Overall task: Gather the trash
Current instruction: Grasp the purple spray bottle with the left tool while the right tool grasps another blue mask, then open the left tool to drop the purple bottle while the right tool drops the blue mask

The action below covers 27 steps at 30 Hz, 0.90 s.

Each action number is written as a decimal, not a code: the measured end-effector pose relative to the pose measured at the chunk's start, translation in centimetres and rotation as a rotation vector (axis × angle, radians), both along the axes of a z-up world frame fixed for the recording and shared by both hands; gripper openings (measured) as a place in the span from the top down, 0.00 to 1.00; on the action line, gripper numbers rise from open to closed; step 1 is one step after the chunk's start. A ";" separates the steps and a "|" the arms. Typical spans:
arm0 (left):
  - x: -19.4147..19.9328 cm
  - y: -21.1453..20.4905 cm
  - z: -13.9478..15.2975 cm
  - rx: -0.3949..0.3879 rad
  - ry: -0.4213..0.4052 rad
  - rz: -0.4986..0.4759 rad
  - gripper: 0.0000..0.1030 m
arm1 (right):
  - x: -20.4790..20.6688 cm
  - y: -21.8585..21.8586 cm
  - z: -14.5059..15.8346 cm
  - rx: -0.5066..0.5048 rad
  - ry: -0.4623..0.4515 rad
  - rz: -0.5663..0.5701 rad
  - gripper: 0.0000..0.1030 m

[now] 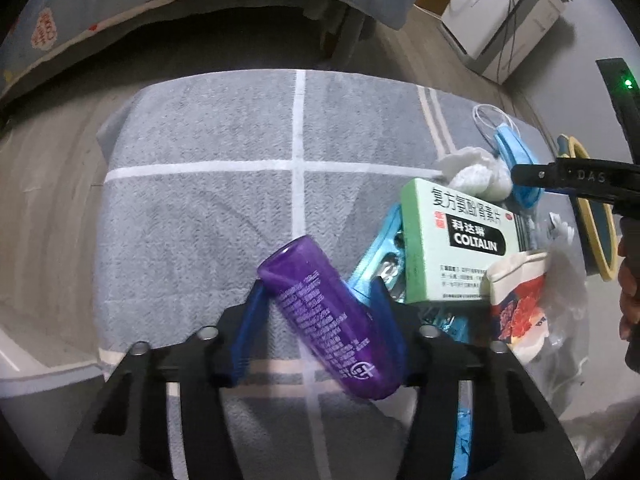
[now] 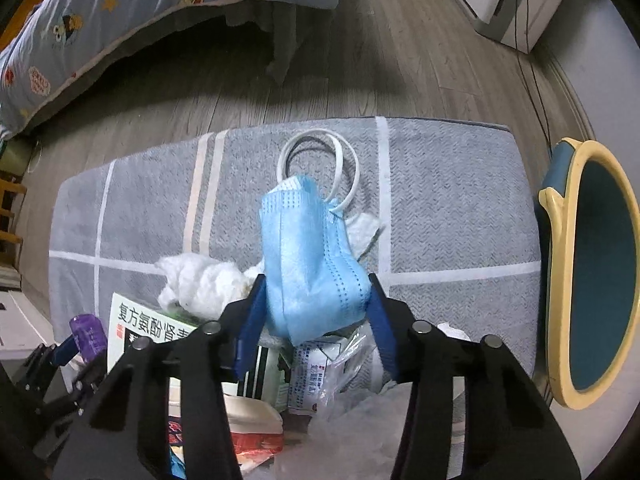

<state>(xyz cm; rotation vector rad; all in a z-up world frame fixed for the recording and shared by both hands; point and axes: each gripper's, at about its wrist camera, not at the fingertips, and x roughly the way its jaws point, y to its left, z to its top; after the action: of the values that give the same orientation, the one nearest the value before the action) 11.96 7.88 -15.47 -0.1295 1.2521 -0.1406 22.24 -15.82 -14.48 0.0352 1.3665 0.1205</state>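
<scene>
Left wrist view: left gripper point(image 1: 316, 300) fingers clench the purple bottle point(image 1: 332, 320); right gripper point(image 2: 316, 296) grasps the blue mask point(image 2: 312, 256). Medicine box point(image 1: 452, 240), tissue point(image 2: 200, 280) remain on the rug point(image 1: 200, 200); the bin point(image 2: 592, 272), probably, waits right.

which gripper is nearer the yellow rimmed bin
Right. The right gripper, holding the blue mask, is beside the bin; the left gripper is past the trash pile.

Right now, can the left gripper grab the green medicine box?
Probably not yet. The left gripper already has its jaws shut on the purple bottle, so they are full. The green medicine box lies close by on its right with nothing covering it, so once the bottle is dropped it looks reachable.
</scene>
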 end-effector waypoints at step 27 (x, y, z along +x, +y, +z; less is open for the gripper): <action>-0.3 -2.1 5.6 0.046 -0.192 -0.102 0.65 | -2.2 -2.8 7.7 0.134 -0.161 -0.031 0.65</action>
<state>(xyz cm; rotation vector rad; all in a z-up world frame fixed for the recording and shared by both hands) 11.69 5.76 -9.86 -0.0114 1.0700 -0.2078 20.08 -18.66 -6.74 0.1554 1.1947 0.1848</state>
